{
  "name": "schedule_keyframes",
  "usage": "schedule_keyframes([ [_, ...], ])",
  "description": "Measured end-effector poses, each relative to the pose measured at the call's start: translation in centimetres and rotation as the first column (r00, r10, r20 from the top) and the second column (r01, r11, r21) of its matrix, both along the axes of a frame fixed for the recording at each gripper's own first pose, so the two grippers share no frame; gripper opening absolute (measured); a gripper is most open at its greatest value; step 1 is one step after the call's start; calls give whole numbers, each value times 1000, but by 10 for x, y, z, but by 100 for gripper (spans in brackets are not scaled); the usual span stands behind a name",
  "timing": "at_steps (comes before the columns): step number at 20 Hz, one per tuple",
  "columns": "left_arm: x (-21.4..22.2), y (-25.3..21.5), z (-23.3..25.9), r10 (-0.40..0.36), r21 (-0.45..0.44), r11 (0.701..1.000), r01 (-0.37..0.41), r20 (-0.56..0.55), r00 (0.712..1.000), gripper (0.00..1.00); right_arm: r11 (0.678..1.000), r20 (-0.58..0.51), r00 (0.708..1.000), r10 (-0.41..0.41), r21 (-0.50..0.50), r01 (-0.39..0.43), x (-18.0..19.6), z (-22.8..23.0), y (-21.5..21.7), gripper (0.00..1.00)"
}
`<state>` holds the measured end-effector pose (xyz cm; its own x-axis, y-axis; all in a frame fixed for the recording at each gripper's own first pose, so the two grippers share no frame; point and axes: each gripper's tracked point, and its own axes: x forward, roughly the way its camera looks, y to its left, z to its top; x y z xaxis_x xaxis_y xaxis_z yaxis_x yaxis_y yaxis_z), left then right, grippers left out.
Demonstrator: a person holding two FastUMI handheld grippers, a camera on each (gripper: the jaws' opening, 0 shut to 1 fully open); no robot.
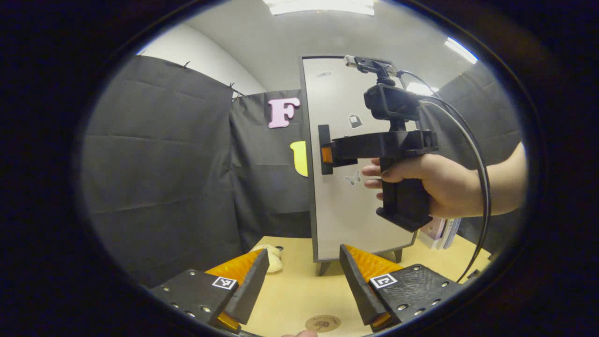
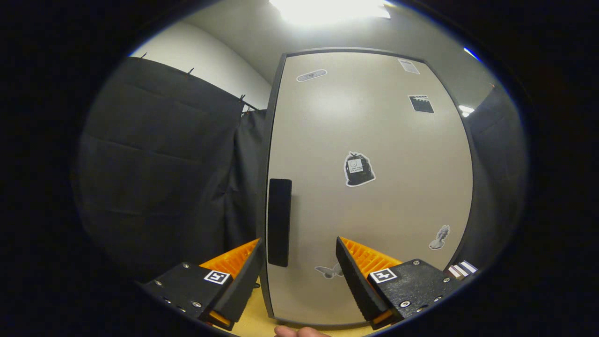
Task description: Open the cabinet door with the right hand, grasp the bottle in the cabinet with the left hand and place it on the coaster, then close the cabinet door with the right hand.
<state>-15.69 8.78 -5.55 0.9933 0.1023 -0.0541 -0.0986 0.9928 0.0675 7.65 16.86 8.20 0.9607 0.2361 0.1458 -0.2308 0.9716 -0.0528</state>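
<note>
Left gripper [image 1: 304,285]: my fingers spread wide, nothing between them, held low over the table [image 1: 299,290]. Coaster [image 1: 323,323] lies on the table just below the gap, near side, well in front of the cabinet [image 1: 346,187].

Cabinet = landmark. Stands upright on short legs at the far side of the table. Cabinet door [image 2: 369,187] looks shut, pale panel w/ dark frame. Dark vertical handle [image 2: 280,222] sits at the door's left edge, about mid-height. Several small stickers on the panel.

Right gripper [image 2: 299,281]: fingers spread, straddling the door's left edge; handle's lower end sits between them, whether touching I can't tell. In the left gripper view the right gripper's tip is up at the handle and my right hand [image 1: 430,182] wraps its grip in front of the door, cable trailing off to the right.

A pale rounded object [image 1: 271,257] lies on the table left of the cabinet's base. Books [image 1: 440,231] stand to the cabinet's right.
</note>
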Motion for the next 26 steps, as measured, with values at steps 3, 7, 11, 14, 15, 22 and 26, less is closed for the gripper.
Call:
schedule_keyframes([
  [3,-12,21,-17,62,7,998,-62,-50,997,87,1000,-24,1000,17,-10,-17,11,-2,16,93],
  [7,-17,25,-18,101,-31,994,-102,-54,993,87,999,-39,999,21,-45,-23,30,-9,31,92],
  [11,-21,29,-22,118,-45,992,-121,-58,991,87,998,-56,998,4,-62,-7,40,-11,33,85],
  [14,-24,29,-25,126,-84,988,-132,-74,989,87,996,-45,998,38,-78,-42,46,-10,41,59],
  [15,-24,30,-26,132,-92,986,-139,-79,988,87,995,-31,999,36,-87,-39,48,-7,42,44],
  [22,-29,37,-26,192,-111,974,-199,-68,979,87,996,-85,995,59,-67,-65,45,-10,41,27],
  [26,-31,39,-24,203,-118,971,-208,-55,978,87,993,-89,995,54,-99,-63,44,-11,40,23],
])
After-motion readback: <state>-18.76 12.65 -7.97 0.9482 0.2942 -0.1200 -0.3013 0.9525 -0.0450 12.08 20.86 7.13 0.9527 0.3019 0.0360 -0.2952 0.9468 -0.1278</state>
